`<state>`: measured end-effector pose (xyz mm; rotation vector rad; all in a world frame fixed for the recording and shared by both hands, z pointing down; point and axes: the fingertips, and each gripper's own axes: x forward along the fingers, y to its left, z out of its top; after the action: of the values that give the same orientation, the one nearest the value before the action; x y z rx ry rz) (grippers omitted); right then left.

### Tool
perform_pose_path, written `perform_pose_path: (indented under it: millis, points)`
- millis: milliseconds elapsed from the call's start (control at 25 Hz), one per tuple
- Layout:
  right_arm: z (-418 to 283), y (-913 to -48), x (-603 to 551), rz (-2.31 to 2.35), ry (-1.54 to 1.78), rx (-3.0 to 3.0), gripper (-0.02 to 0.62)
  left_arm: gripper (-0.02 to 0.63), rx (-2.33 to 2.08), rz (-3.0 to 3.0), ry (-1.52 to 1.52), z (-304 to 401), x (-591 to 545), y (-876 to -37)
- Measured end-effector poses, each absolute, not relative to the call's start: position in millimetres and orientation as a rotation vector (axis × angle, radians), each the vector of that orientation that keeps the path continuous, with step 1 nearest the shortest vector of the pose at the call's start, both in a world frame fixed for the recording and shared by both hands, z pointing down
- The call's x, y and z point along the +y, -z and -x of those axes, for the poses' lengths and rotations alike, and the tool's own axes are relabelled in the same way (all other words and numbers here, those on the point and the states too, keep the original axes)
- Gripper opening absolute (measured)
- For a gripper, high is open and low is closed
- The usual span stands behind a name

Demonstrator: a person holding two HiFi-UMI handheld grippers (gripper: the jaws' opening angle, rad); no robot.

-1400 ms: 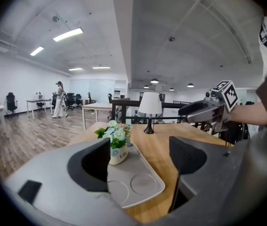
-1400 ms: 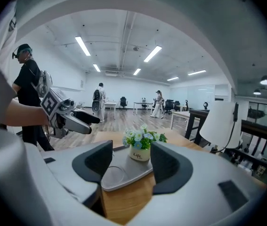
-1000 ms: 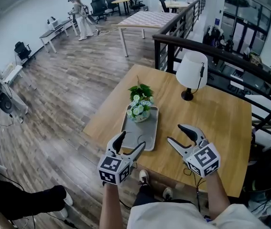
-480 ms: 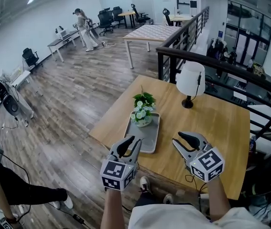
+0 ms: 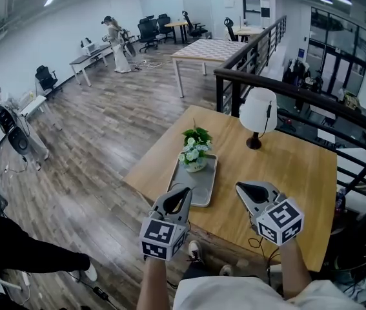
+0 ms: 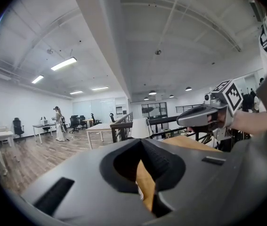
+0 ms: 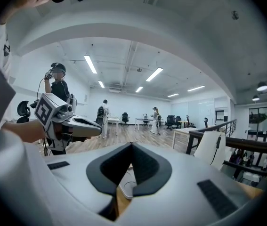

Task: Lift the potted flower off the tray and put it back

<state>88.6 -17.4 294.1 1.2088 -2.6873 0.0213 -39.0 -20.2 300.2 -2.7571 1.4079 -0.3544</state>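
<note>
L tongs [image 5: 184,192]: flower [image 5: 195,148] ahead, well apart

The potted flower [image 5: 195,152] (white and pale blue blooms under green leaves, in a small light pot) stands upright at the far end of the tray [image 5: 194,187]. The tray is grey, rectangular and shallow, and lies flat near the left edge of the wooden table [image 5: 286,166], its near part bare.

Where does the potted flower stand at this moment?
In the head view the potted flower stands at the far end of the grey tray, left of the white lamp.
</note>
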Motion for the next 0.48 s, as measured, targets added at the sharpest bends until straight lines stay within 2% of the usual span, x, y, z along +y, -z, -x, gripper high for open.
perform_pose_path:
  millis: [480]
  points:
    - [-85.4,-281.3,-5.2,-1.227,-0.014,-2.688,0.017,0.020,1.408,2.743,0.346,42.0,-10.4,-287.2]
